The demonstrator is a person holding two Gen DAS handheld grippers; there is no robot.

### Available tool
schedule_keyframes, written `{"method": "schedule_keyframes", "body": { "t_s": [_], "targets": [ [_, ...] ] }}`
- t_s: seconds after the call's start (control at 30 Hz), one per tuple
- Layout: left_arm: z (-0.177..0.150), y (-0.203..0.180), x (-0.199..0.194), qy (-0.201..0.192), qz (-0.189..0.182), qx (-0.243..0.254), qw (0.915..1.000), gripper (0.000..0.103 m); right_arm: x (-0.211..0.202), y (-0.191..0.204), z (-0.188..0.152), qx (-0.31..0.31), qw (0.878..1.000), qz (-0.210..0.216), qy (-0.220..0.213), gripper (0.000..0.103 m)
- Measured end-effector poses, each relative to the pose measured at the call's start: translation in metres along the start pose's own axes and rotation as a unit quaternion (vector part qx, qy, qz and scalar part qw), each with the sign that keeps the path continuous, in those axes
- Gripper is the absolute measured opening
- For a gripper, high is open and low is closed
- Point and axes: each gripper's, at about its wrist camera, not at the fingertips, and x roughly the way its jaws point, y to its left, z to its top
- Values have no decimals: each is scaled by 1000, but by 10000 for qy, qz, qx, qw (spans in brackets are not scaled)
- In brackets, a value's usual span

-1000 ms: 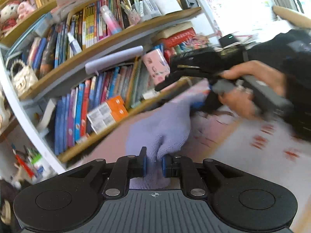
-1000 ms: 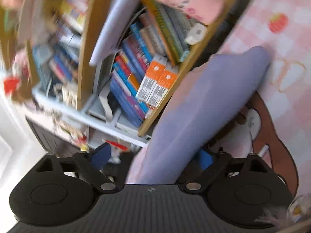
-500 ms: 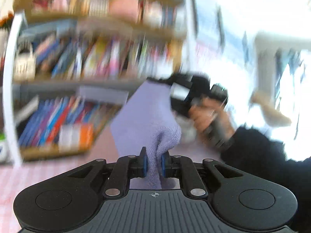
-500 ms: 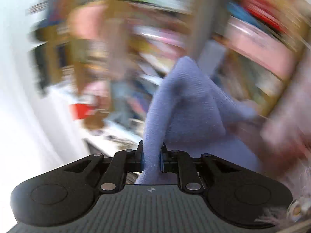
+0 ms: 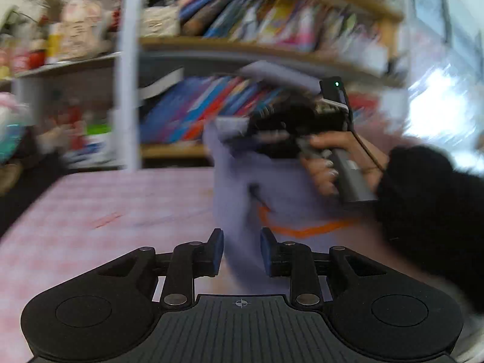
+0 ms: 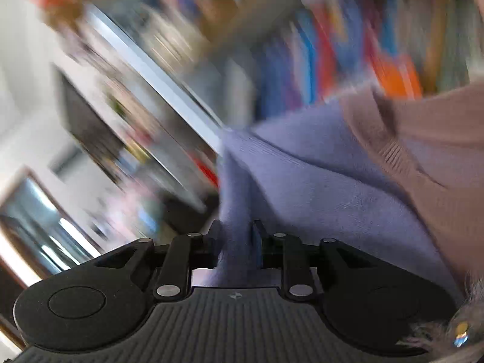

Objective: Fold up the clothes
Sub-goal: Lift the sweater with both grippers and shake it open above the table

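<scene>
The bookshelf [image 5: 230, 51] fills the far side of the room, crammed with books, and its lower shelf edge stands just behind the pink checked tabletop [image 5: 99, 205], so there is little room to swing the cloth that way, while the tabletop to the left of the cloth lies open. Above that surface hangs the task's thing, a lavender knit garment [image 5: 272, 187] with an orange line drawn across it, lifted clear and stretched between the two tools. The person's right hand [image 5: 329, 166], in a black sleeve [image 5: 429, 211], carries the right gripper [image 6: 234, 236] at the garment's upper far edge; its jaws have just been opening a little, yet in its own view a bunched fold of the knit fills the narrow gap and both pads press on it, so it has hold. The left gripper [image 5: 241, 249] holds the near lower edge; its jaws have just been opening too, and the cloth sits between the blue pads [image 5: 217, 251], which seem to touch it on both sides, though the blur makes that grip look loose. I judge this to be the lift-and-spread step, before any fold is laid. The next move calls for keeping both edges pinched, drawing the garment taut and lowering it flat onto the open part of the table, away from the shelf.
</scene>
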Motion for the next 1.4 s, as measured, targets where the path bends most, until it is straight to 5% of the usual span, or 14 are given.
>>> {"method": "schedule_keyframes", "body": {
  "t_s": [0.13, 0.27, 0.4, 0.53, 0.67, 0.77, 0.8, 0.87, 0.97, 1.13, 1.4],
  "targets": [
    [-8, 14, -4, -22, 534, 88, 9985, 57, 56, -15, -28, -54, 9976, -270, 637, 21],
    [4, 5, -4, -406, 321, 19, 9987, 57, 66, 13, -38, -449, 9956, -165, 801, 37],
    [-2, -20, 5, -427, -109, 139, 9989, 57, 30, 43, -44, -1055, 9924, 11, 633, 54],
    [-7, -43, 20, -247, -224, 555, 9979, 57, -43, 48, -56, -1870, 9815, -267, 330, 62],
    [-1, -61, 31, -134, -234, 837, 9961, 57, -114, 32, -69, -2687, 9580, -997, -85, 66],
    [8, -78, 47, 25, -149, 1234, 9922, 76, -137, 16, -76, -3393, 9228, -1793, -343, 70],
    [11, -86, 56, 148, -82, 1461, 9891, 86, -141, 11, -78, -3616, 9093, -2027, -367, 70],
    [13, -103, 75, 332, 33, 1905, 9811, 86, -148, 0, -81, -3969, 8850, -2399, -409, 71],
    [13, -125, 102, 440, 125, 2544, 9660, 86, -155, -16, -85, -3886, 8942, -2214, -200, 75],
    [14, -148, 151, 533, 366, 3179, 9459, 95, -159, -14, -101, -4527, 8559, -2499, 26, 83],
    [-9, -171, 207, 843, 650, 4020, 9094, 95, -155, -24, -100, -4392, 8554, -2718, 396, 91]
  ]
}}
